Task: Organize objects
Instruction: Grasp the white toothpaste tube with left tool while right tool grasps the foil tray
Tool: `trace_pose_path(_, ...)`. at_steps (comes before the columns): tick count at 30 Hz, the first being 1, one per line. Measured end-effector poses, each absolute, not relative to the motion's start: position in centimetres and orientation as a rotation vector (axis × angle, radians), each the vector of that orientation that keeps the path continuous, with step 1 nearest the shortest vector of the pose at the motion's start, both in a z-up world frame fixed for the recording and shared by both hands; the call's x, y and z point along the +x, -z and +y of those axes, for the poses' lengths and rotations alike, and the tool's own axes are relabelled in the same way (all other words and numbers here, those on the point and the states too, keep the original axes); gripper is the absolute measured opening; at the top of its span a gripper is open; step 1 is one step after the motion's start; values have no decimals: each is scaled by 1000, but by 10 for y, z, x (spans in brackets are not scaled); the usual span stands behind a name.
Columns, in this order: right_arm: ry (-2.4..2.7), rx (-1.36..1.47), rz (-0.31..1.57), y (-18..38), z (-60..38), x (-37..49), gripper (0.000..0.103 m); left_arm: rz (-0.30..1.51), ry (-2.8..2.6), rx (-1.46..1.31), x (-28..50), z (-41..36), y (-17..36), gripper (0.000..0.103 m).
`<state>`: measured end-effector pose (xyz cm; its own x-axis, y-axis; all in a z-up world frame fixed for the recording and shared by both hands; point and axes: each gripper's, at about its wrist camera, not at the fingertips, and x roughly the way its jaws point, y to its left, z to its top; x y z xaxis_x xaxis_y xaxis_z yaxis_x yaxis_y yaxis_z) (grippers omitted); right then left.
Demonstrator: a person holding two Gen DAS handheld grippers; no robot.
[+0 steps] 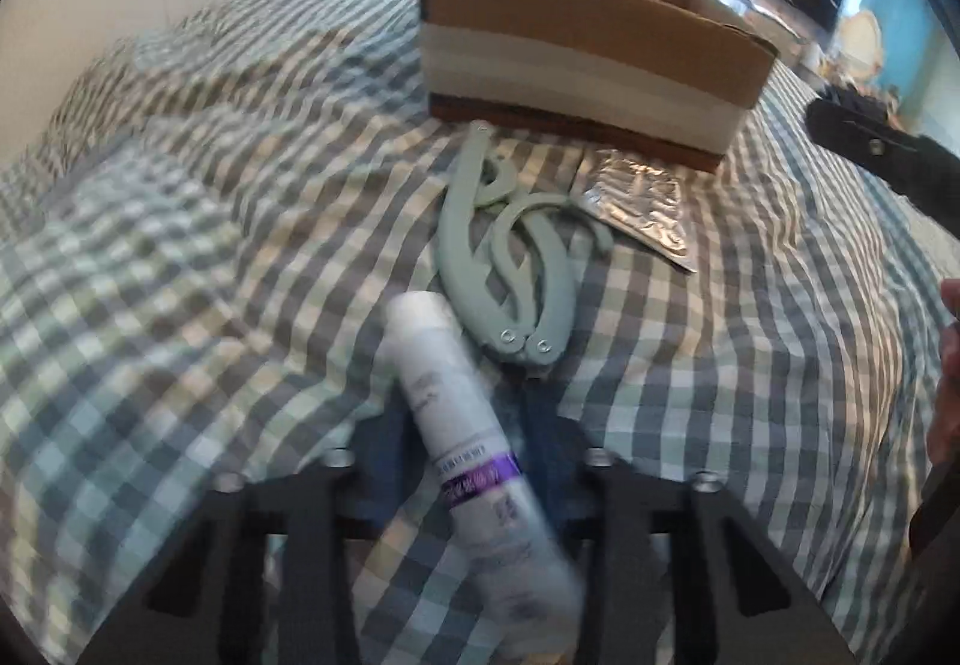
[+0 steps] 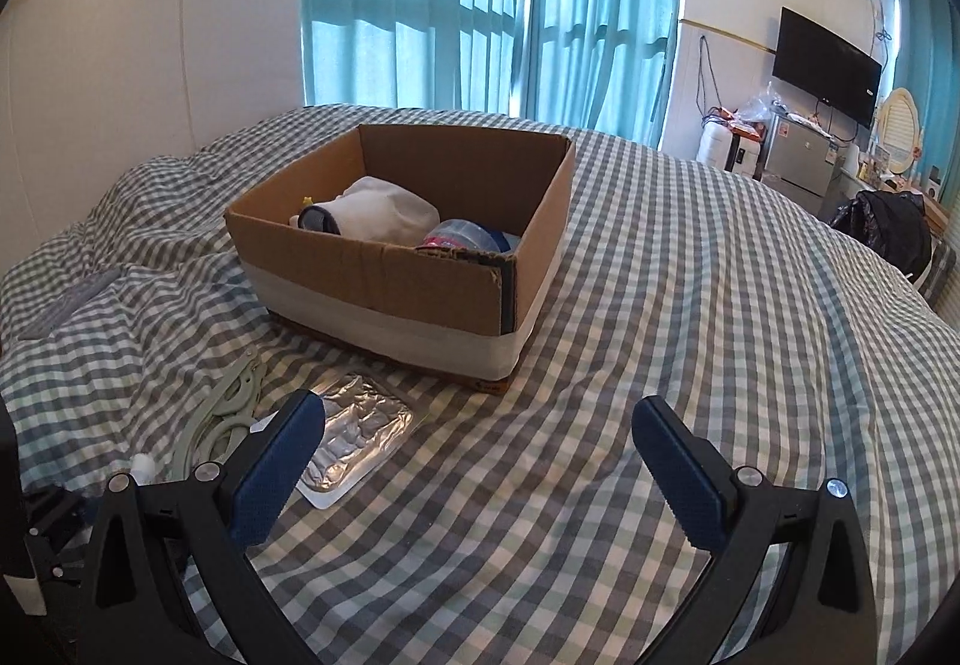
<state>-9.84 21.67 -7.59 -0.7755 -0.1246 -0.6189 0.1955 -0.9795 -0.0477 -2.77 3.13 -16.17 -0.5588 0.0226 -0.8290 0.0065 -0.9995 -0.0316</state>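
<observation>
My left gripper (image 1: 465, 425) is shut on a white tube with a purple band (image 1: 474, 443), held tilted just above the checked bedspread. Ahead of it lie a pale green folding hanger (image 1: 510, 251) and a silver foil packet (image 1: 642, 197), in front of a cardboard box (image 1: 576, 65). My right gripper (image 2: 480, 461) is open and empty above the bed, right of the foil packet (image 2: 354, 437) and hanger (image 2: 231, 407). The box (image 2: 384, 275) holds a white rolled cloth (image 2: 372, 212) and a clear lidded container (image 2: 465, 236).
The bedspread (image 2: 690, 305) is rumpled at the left. A black bag (image 2: 888, 227), a small fridge (image 2: 798, 161) and a wall TV (image 2: 828, 65) stand at the far right. Teal curtains hang behind the bed.
</observation>
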Motion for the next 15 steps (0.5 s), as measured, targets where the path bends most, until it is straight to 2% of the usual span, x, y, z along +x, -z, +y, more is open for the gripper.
trace_pose_path(1, 2802, 971, 164, 77, 216, -98, 103, -31, -2761, -1460, -28, 33, 159, 18)
trace_pose_path(15, 2721, 1098, 80, 101, 192, -101, 103, -112, -2848, -1360, -57, -7, 132, 18)
